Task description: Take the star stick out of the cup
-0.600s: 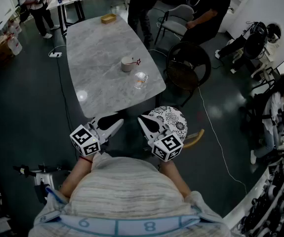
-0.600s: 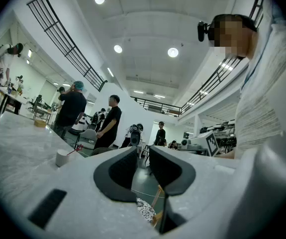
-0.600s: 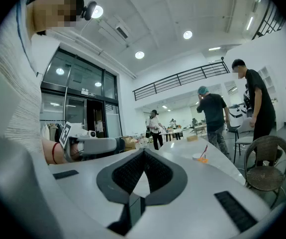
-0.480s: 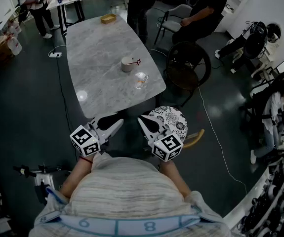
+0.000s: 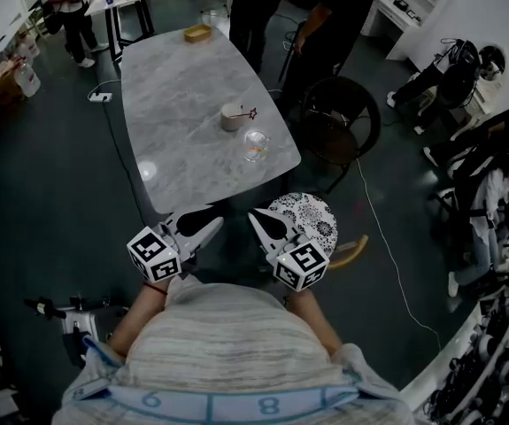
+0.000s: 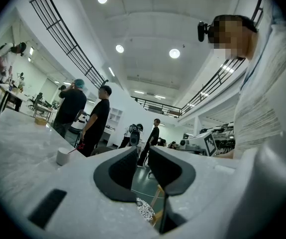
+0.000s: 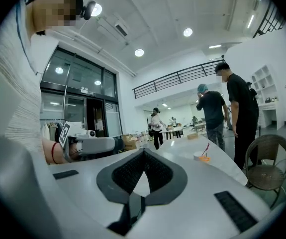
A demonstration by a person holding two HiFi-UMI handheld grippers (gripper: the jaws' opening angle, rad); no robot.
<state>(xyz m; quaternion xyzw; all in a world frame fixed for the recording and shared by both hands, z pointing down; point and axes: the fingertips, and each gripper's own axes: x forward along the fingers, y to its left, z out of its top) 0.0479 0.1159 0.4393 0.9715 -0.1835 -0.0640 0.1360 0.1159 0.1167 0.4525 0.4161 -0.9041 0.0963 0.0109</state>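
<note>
White with dark padded insides, both grippers are held level just in front of the person's chest, short of the bench's near edge. The left gripper [image 5: 203,227] has its jaws a little apart. Only floor and a bit of seat show through the narrow gap, and nothing is between them. The right gripper [image 5: 261,221] has its jaws pressed together at the tips and is empty. Just beside the right gripper is a black-and-white patterned stool seat [image 5: 312,215]. Further off, a clear glass bowl [image 5: 254,144] stands on the grey marble bench [image 5: 170,87]. Just beyond the bowl is the pale cup [image 5: 229,116], well apart from both grippers. The star stick [image 5: 250,112] leans out of the cup to the right, its star end past the rim. A small wooden tray [image 5: 196,33] sits at the bench's far end.
</note>
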